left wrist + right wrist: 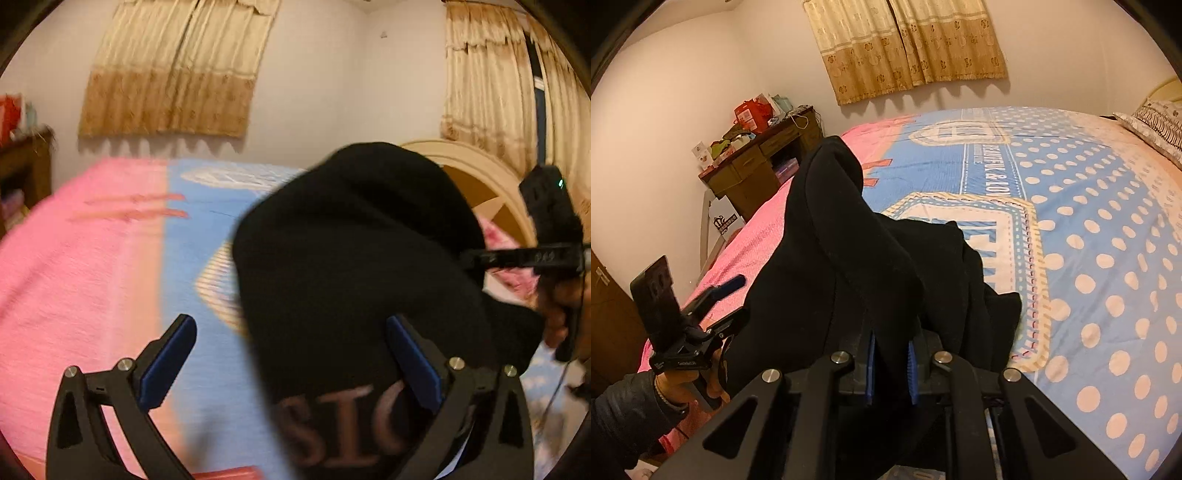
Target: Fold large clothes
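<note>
A large black garment (849,251) with pale lettering hangs bunched above the bed; it also fills the right of the left wrist view (351,258). My right gripper (891,363) is shut on a fold of the black garment and holds it up. My left gripper (291,362) is open, its blue pads wide apart, with the garment's lettered part in front of its right finger (413,365); it grips nothing. The left gripper also shows in the right wrist view (727,295), left of the cloth. The right gripper's body shows in the left wrist view (546,254).
The bed (1089,229) has a blue, pink and cream dotted cover. A pillow (1156,122) lies at its far right and a headboard (480,173) stands behind. A cluttered wooden desk (757,162) stands by the wall at left. Curtains (905,48) hang on the wall.
</note>
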`<control>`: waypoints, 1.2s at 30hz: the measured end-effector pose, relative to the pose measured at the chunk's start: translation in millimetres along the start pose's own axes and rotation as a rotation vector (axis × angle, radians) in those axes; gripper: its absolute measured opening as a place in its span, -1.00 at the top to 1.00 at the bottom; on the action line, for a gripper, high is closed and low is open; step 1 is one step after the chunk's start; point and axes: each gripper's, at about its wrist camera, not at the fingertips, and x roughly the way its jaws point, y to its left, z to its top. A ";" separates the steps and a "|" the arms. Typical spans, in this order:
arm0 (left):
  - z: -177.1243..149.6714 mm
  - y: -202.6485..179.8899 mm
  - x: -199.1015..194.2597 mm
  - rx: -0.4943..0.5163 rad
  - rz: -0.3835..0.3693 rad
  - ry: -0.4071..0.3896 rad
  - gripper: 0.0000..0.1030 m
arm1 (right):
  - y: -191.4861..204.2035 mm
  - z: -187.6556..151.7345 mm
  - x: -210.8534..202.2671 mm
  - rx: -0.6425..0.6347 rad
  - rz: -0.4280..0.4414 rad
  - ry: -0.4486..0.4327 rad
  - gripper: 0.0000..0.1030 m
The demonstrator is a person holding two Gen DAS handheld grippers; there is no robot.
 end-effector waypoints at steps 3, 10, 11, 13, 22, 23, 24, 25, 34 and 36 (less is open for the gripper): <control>4.6 -48.2 22.1 0.069 -0.019 0.051 -1.00 | -10.9 -2.6 -6.3 0.007 -0.025 0.008 0.77; -6.5 -123.9 38.7 0.319 0.127 0.049 -1.00 | -83.9 -34.4 -8.2 0.161 -0.079 0.051 0.77; -5.9 -128.4 36.4 0.335 0.131 0.033 -1.00 | -87.9 -40.3 -3.7 0.176 -0.086 0.053 0.77; -1.9 -123.6 24.7 0.331 0.101 0.011 -1.00 | -88.5 -45.8 2.5 0.185 -0.092 0.049 0.77; 46.7 -77.1 24.1 0.291 0.221 0.016 -1.00 | -93.5 -44.9 17.6 0.241 -0.079 0.045 0.74; 43.3 -71.5 40.4 0.280 0.230 0.070 -1.00 | -94.5 -45.1 19.5 0.249 -0.087 0.046 0.74; 40.6 -63.5 51.8 0.241 0.207 0.098 -1.00 | -95.1 -45.7 21.6 0.255 -0.095 0.047 0.74; 39.4 -56.2 58.8 0.193 0.201 0.114 -1.00 | -95.4 -46.9 24.5 0.255 -0.105 0.054 0.74; 32.9 -62.3 70.4 0.161 0.222 0.140 -1.00 | -115.8 -46.7 42.3 0.332 -0.117 0.090 0.62; 31.0 -67.7 66.8 0.191 0.235 0.143 -1.00 | -108.9 -39.4 35.1 0.305 -0.158 0.116 0.61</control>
